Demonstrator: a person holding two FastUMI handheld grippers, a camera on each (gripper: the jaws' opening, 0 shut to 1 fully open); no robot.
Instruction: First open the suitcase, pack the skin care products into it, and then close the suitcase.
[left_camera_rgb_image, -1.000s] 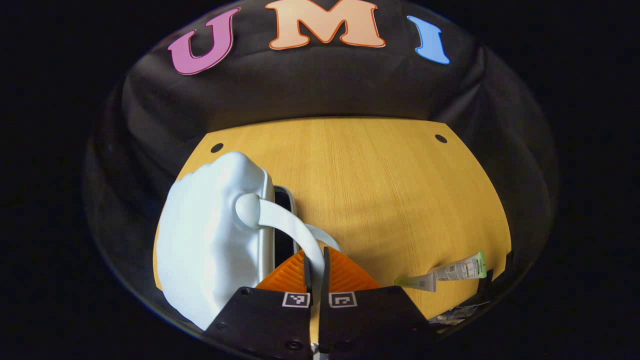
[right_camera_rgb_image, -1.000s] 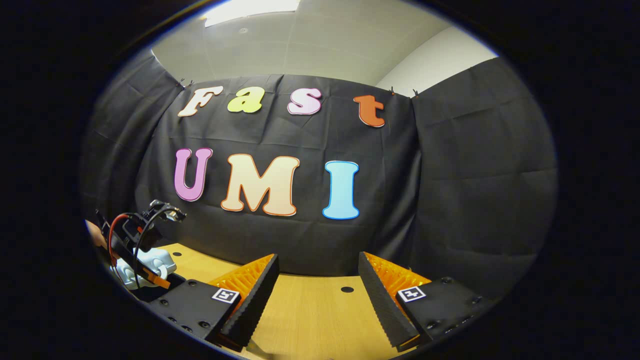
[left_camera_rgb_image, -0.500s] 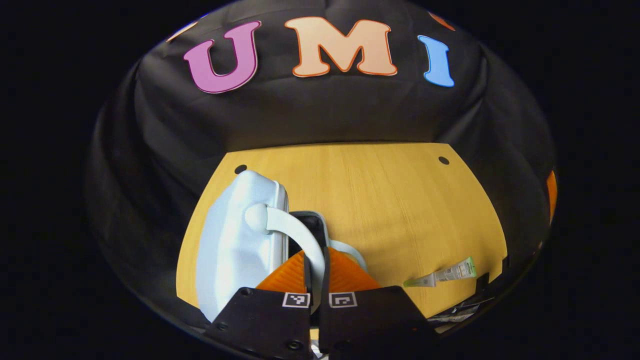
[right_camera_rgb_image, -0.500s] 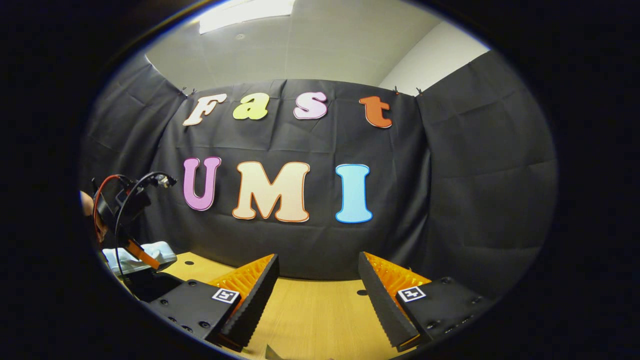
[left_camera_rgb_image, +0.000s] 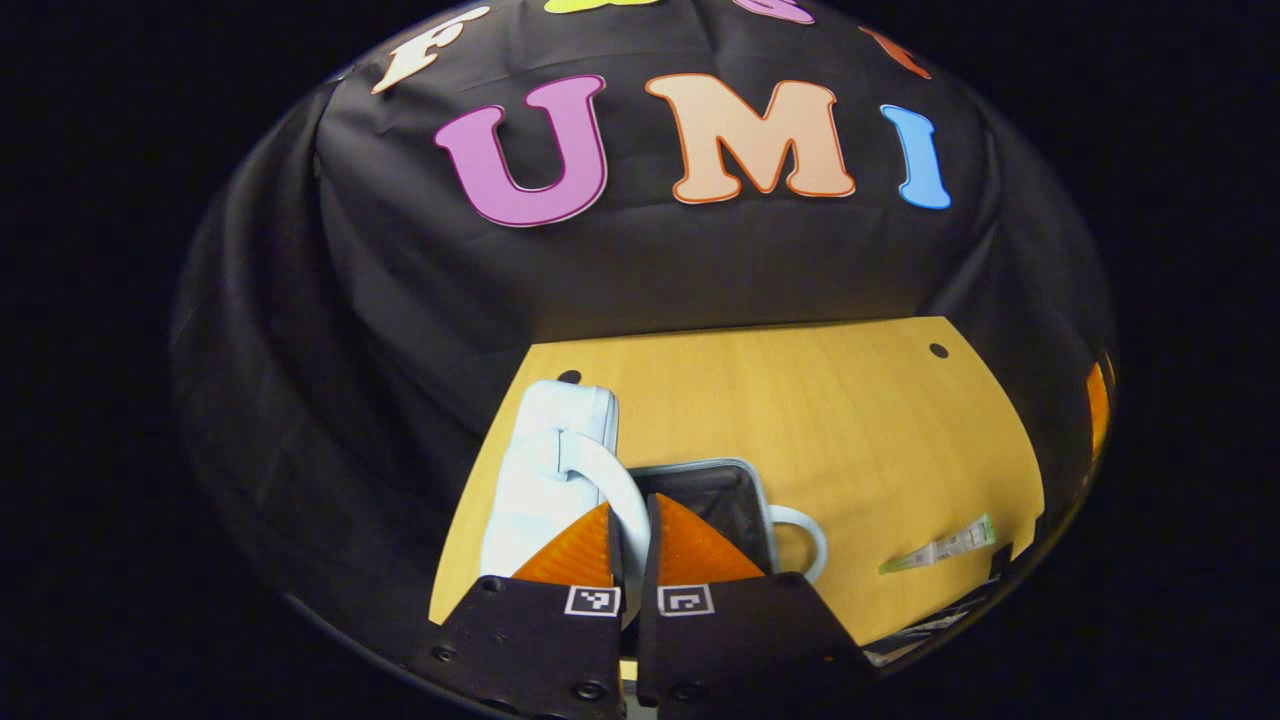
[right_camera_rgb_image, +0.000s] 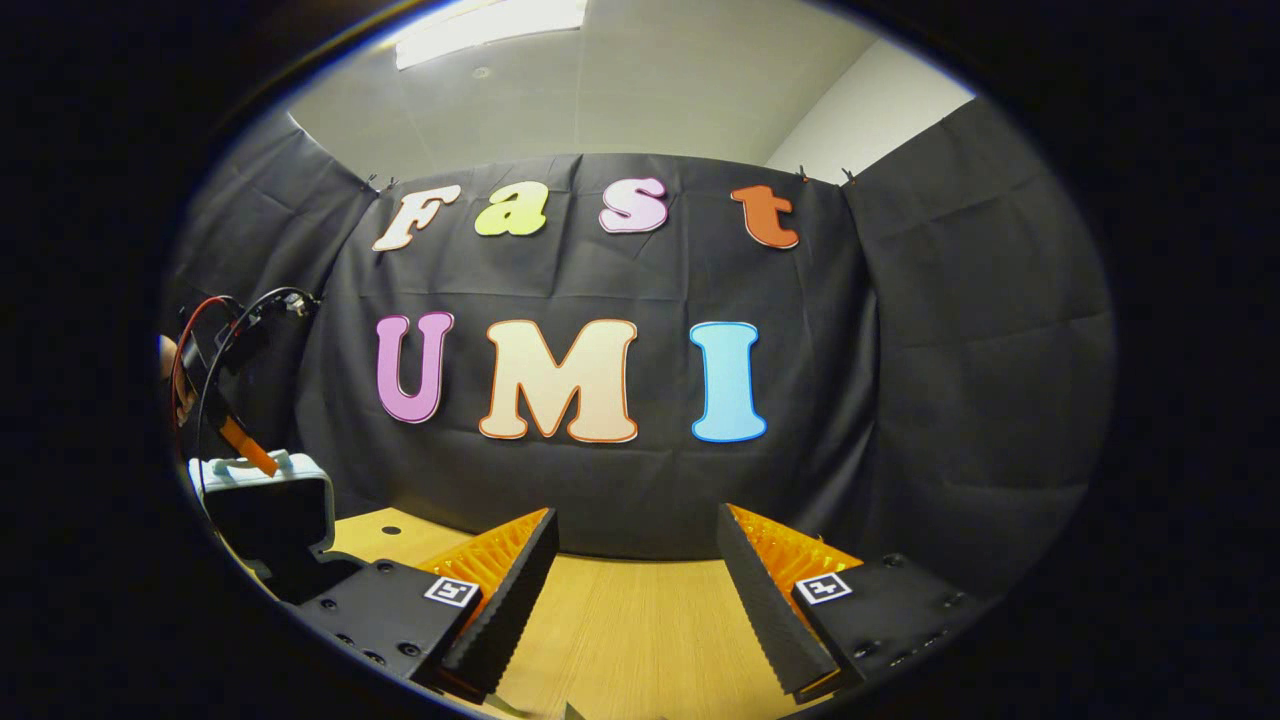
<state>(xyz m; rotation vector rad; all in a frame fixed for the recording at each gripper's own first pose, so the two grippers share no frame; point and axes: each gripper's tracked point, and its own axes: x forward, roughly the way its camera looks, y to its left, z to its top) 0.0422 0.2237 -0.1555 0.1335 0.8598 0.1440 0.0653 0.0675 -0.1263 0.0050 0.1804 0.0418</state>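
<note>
Pale-blue hard-shell suitcase (left_camera_rgb_image: 545, 470) stood open on the wooden table (left_camera_rgb_image: 850, 430), lid raised | our left gripper (left_camera_rgb_image: 632, 525) clenched its curved lid handle (left_camera_rgb_image: 612, 480) | right gripper (right_camera_rgb_image: 635, 590) spread, empty | green-capped skincare tube (left_camera_rgb_image: 940, 548) unpacked; packing, closing remained.

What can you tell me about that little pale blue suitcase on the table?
The suitcase is a small, pale blue, glossy hard-shell case, plastic by the look, standing open on the wooden table. Its lid is raised nearly upright, and the base lies flat, showing a dark lining. Each half carries a curved pale handle. The left gripper is shut on the lid's handle, holding the lid up; the base's handle sticks out towards a tube lying apart from it.
</note>
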